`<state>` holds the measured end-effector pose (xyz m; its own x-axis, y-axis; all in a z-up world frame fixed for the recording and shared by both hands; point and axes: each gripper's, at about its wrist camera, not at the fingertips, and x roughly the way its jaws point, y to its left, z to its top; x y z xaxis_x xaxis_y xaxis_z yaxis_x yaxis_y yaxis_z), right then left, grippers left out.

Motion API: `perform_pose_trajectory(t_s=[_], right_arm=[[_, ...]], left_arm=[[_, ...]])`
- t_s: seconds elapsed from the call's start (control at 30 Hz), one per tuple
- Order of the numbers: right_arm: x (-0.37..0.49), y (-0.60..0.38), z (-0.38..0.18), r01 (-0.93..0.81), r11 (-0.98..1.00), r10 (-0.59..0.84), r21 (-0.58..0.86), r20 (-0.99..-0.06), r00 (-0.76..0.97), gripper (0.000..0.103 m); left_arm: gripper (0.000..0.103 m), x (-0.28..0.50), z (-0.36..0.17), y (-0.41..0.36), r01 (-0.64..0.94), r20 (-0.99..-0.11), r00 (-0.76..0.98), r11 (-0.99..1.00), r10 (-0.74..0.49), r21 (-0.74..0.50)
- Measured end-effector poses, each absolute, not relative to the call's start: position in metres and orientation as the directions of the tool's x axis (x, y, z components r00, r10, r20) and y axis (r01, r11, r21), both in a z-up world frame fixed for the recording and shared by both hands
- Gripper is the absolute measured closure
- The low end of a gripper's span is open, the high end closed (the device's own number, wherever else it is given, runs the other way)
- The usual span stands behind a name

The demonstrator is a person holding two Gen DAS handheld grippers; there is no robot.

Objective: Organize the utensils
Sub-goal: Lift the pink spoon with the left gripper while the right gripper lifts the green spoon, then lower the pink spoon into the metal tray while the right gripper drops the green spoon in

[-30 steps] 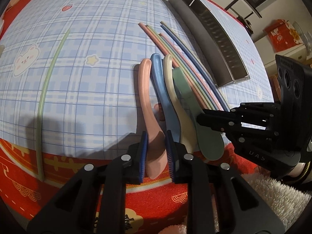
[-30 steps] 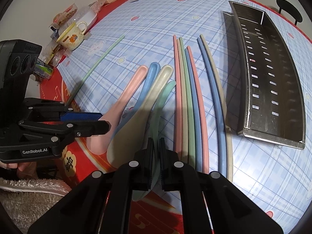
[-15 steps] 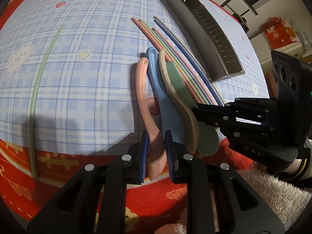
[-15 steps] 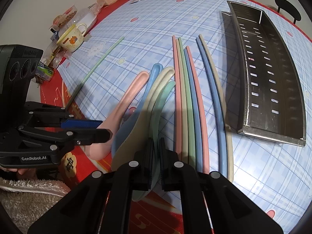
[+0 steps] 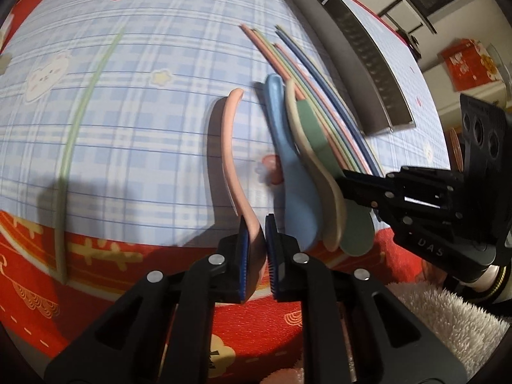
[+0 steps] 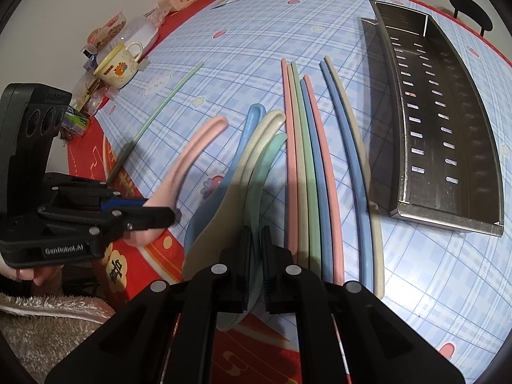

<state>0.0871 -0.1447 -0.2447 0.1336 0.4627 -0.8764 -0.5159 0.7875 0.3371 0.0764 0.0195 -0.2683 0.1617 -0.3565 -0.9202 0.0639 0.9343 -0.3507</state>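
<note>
The bench (image 6: 224, 9) has a metal tray (image 6: 480, 128) near its right side, chopsticks (image 6: 307, 160) beside the tray, and spoons at the near edge. The pink spoon (image 5: 233, 147) is lifted and could slip, because only its bowl end is pinched. The left hand-held gripper (image 5: 256, 249) squeezes it tight. The right hand-held gripper (image 6: 254, 265) pinches the green spoon (image 6: 265, 160), which could drag its neighbours.

Bare tablecloth (image 5: 144, 128) left of spoons; chopsticks (image 6: 307, 166), tray (image 6: 448, 121) rightward.
</note>
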Motion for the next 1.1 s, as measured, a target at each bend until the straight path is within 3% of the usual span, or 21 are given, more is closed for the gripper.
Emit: perform_pose_trajectory(t_s=[1.1], right_arm=[[0.069,-0.215,-0.208,-0.437,0.800,0.560,0.411,-0.773,0.299,0.098]], left_arm=[[0.089,0.067,-0.204,-0.005,0.125,-0.911,0.317,0.964,-0.264,-0.236]])
